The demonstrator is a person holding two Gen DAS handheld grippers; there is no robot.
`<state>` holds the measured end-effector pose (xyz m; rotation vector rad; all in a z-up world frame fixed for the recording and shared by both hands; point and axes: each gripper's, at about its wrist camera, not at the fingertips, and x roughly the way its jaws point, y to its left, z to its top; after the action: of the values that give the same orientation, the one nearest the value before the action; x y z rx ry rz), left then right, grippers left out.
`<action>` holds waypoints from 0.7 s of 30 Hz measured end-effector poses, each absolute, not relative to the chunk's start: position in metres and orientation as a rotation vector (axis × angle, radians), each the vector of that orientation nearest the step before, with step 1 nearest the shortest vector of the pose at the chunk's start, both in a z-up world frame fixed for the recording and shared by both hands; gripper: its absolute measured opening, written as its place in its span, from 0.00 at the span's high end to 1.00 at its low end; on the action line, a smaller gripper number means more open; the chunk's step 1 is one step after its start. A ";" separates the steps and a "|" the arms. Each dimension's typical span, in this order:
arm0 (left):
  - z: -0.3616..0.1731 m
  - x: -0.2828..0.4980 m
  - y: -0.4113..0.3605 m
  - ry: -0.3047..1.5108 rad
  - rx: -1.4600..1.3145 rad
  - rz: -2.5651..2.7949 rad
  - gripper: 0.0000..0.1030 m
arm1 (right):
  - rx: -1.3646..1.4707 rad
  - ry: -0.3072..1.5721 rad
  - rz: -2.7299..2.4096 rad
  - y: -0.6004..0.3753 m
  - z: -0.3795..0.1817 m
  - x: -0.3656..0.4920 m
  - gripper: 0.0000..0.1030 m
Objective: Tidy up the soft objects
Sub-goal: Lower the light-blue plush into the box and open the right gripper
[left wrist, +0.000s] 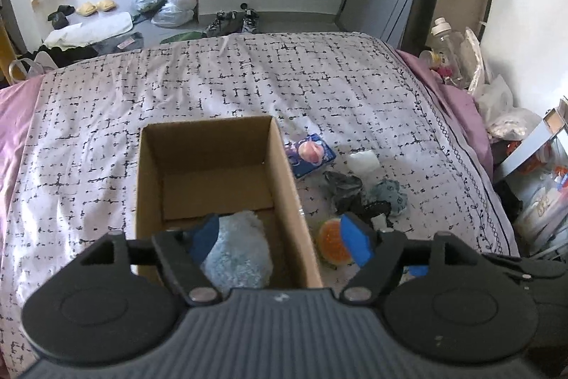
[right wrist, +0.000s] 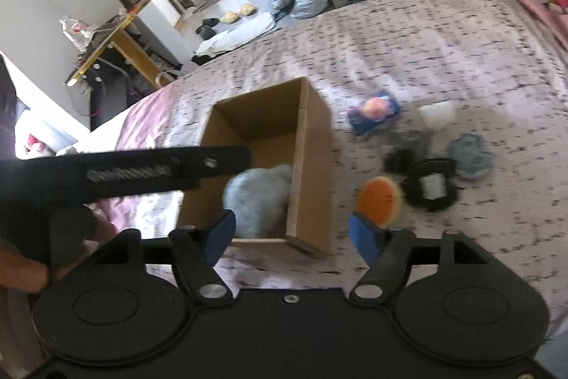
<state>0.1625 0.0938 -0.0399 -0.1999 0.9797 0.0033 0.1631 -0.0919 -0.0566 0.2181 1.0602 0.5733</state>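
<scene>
**One item boxed, next pick ahead**

My left gripper (left wrist: 280, 237) and right gripper (right wrist: 291, 231) both gape wide, empty. A fluffy pale-blue cloth (left wrist: 238, 254) lies inside the brown cardboard box (left wrist: 287, 180). Next, I judge, the round orange sponge (right wrist: 378, 199) just beside the box.

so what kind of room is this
Most likely a lived-in bedroom: a bed with a patterned cover fills the view, with shoes and slippers on the floor beyond it.

No legible text, labels or numbers anywhere.
</scene>
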 end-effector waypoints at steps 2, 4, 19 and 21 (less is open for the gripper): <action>-0.038 0.163 0.089 0.989 -0.213 0.018 0.28 | 0.207 1.050 0.553 -0.105 -0.058 0.163 0.30; -0.035 0.161 0.084 0.977 -0.247 0.027 0.28 | 0.201 1.047 0.536 -0.116 -0.060 0.162 0.28; -0.042 0.138 0.024 0.974 -0.167 0.106 0.11 | 0.262 0.985 0.473 -0.182 -0.066 0.168 0.16; -0.043 0.138 0.017 0.972 -0.159 0.089 0.09 | 0.299 0.986 0.471 -0.188 -0.071 0.168 0.15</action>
<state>0.1379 0.0175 -0.0435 -0.1593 0.9724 0.0889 0.1677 -0.1885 -0.0710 0.2988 0.9864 0.4714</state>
